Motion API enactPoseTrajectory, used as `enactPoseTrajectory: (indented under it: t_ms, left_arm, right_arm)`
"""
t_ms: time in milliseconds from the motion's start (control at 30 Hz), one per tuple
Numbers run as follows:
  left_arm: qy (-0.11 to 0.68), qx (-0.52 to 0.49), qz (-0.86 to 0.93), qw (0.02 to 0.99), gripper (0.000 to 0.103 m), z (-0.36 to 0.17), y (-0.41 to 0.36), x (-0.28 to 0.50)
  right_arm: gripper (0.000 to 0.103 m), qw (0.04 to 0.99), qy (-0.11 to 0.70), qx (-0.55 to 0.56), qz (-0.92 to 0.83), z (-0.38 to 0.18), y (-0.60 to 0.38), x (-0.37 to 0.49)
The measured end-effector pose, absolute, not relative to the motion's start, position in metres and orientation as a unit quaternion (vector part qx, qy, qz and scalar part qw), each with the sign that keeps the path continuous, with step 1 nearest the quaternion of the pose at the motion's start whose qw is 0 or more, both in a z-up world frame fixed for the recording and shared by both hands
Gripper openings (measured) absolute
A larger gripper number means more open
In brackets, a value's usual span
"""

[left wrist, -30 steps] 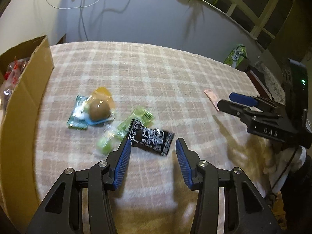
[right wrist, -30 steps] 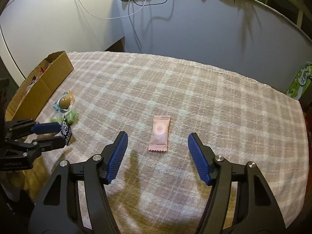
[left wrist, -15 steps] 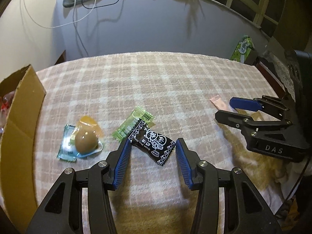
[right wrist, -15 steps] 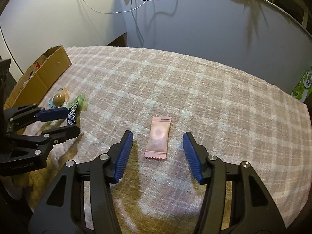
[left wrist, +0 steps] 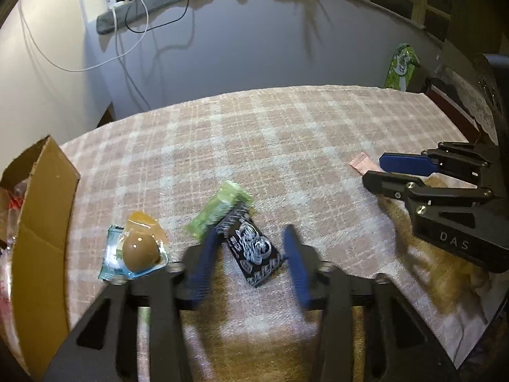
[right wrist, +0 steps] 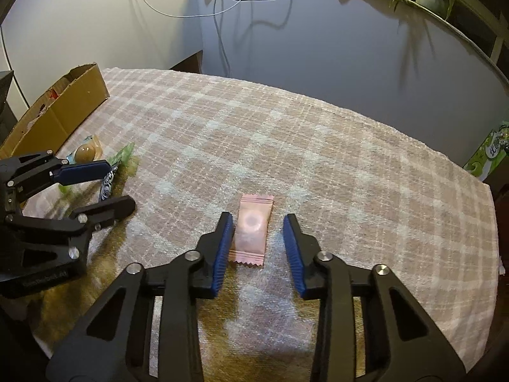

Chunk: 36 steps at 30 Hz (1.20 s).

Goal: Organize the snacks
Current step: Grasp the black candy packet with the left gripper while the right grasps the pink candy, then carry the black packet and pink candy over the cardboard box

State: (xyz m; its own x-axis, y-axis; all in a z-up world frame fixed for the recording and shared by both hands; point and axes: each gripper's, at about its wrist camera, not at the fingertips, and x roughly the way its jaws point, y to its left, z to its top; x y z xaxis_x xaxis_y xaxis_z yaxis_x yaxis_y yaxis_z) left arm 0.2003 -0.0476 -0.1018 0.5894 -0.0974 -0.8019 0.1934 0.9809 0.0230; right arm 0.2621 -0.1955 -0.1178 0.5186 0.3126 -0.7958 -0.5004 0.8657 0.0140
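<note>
Between the spread fingers of the right gripper [right wrist: 256, 243] a pink sachet [right wrist: 252, 234] is lying flat on the plaid cloth [right wrist: 318, 159]; looks light and crinkly, so I'd be pinching its long edges mid-body. Left gripper [left wrist: 251, 256] is also gaping, straddling a black packet [left wrist: 253, 254], slick-looking film, near the cardboard box [left wrist: 41, 222].

Woven plaid tablecloth [right wrist: 318, 159], rough and matt. Glossy black wrapper [left wrist: 253, 250] catches light; pink packet [right wrist: 252, 234] looks satiny plastic. Cardboard box [right wrist: 76, 102], dull brown (raw torn edges). Gripper bodies: matt black plastic.
</note>
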Motion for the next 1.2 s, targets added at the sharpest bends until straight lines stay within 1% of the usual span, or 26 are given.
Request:
enactPoseTrajectory:
  t_ms: [33, 67, 100, 233, 467, 733, 967, 1200]
  left_arm:
    - [0.446, 0.051, -0.08, 0.89, 0.018, -0.102, -0.046, 0.201]
    - [0.446, 0.048, -0.078, 0.891, 0.013, -0.102, -0.044, 0.202]
    - [0.446, 0.042, -0.077, 0.891, 0.009, -0.101, -0.04, 0.202]
    - [0.448, 0.026, -0.083, 0.89, 0.009, -0.1, -0.031, 0.2]
    - [0.437, 0.006, -0.093, 0.895, 0.009, -0.088, -0.023, 0.19]
    - [0.39, -0.016, -0.1, 0.915, 0.009, -0.048, -0.007, 0.173]
    - [0.347, -0.038, -0.091, 0.933, 0.009, -0.018, 0.026, 0.157]
    - [0.323, -0.071, -0.057, 0.942, 0.009, -0.008, 0.078, 0.142]
  right_arm:
    - [0.026, 0.865, 0.43, -0.11, 0.234, -0.118, -0.196, 0.262]
    - [0.022, 0.865, 0.431, -0.11, 0.234, -0.118, -0.196, 0.262]
    - [0.021, 0.864, 0.431, -0.111, 0.234, -0.118, -0.197, 0.262]
    - [0.021, 0.864, 0.429, -0.116, 0.234, -0.117, -0.197, 0.257]
    - [0.02, 0.868, 0.428, -0.086, 0.236, -0.113, -0.205, 0.252]
    - [0.02, 0.879, 0.402, -0.075, 0.246, -0.082, -0.201, 0.237]
    - [0.02, 0.881, 0.372, -0.066, 0.284, -0.045, -0.164, 0.224]
    - [0.02, 0.878, 0.345, -0.07, 0.325, -0.022, -0.105, 0.217]
